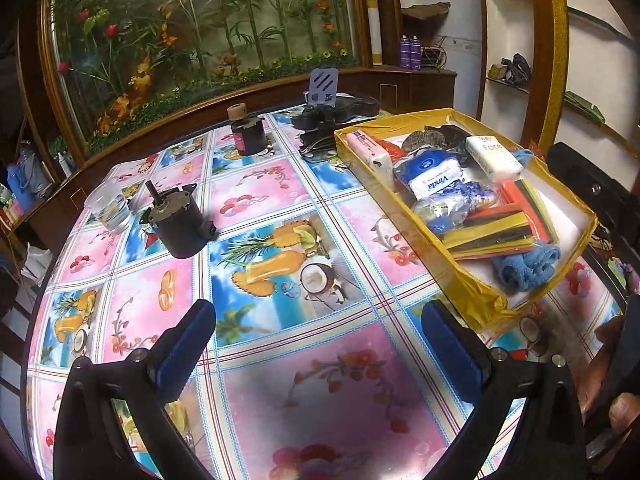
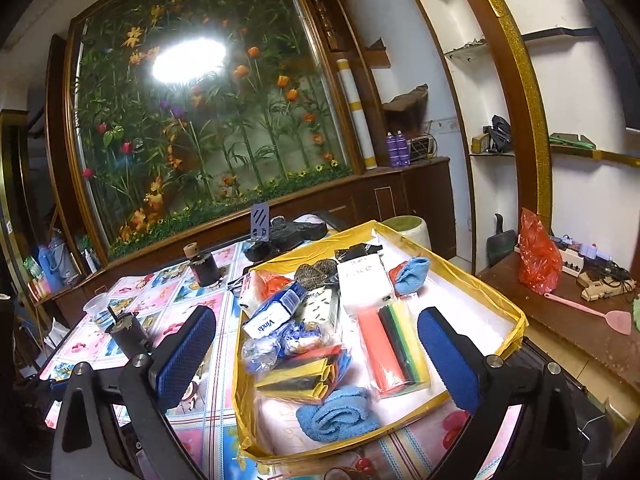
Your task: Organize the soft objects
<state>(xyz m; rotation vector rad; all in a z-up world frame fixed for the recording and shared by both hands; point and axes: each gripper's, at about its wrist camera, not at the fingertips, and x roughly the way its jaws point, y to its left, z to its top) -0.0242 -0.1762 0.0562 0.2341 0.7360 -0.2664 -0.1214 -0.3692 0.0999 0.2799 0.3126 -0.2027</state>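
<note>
Both claws I'm running stand wide apart with nothing between their blue pads: the left gripper [image 1: 318,344] hangs over bare patterned tablecloth [image 1: 280,208], and the right gripper [image 2: 316,354] frames the near half of the yellow-edged tray [image 2: 516,320] without touching anything in it. From my right view, the soft things sit gathered inside that tray. Closest to my right claw, low between its fingers, lies a rolled blue towel [image 2: 336,412], resting on the tray's white floor just inside the near rim. Beyond it are a bundle of coloured sheets in plastic [image 2: 396,344], a blue-and-white Vinda tissue pack [image 2: 272,316], a white pack marked Face [image 2: 362,280] and a second small blue cloth [image 2: 412,274] toward the far corner. From my left view the tray [image 1: 472,292] is off to the right of that claw, apart from it, with the same blue towel [image 1: 524,268] at its near end. On the cloth to the left of the tray stand a dark cylindrical motor [image 1: 180,224], a clear plastic cup [image 1: 108,208] beside it, and a dark jar with a cork top [image 1: 248,132] farther back, all well clear of both claws.
</note>
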